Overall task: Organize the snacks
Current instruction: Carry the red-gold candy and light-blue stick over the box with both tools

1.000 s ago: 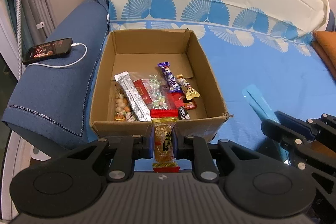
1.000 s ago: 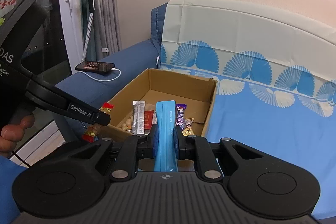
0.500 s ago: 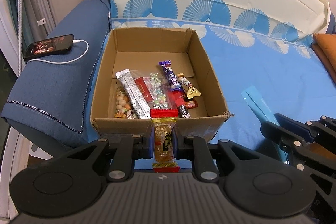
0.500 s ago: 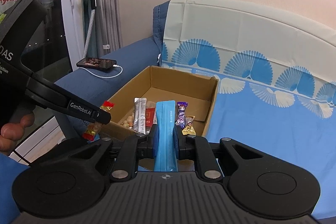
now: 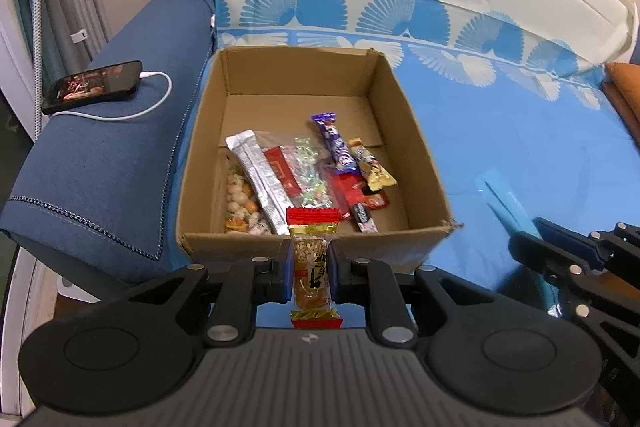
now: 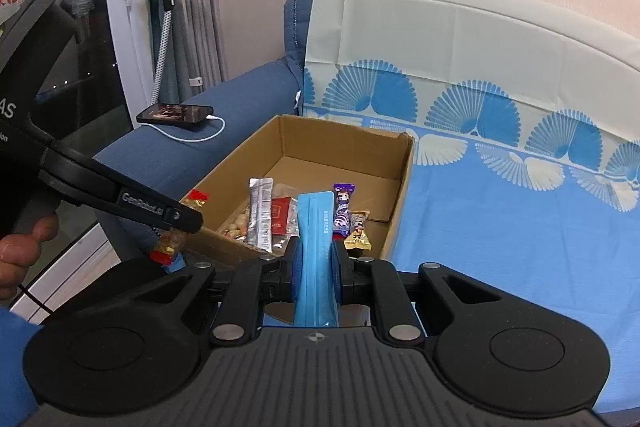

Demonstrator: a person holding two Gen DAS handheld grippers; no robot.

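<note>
Nearby, open cardboard box (image 5: 404, 131) holding snacks (image 5: 304, 175)

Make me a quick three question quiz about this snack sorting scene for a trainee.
1. True or false: both grippers hold a snack.
2. Which gripper holds the blue sachet: A left, B right?
3. Where does the phone lie?

Key:
1. True: the left gripper clamps a peanut bar, the right gripper the sachet.
2. B.
3. On the sofa armrest, left of the cardboard box.
</note>
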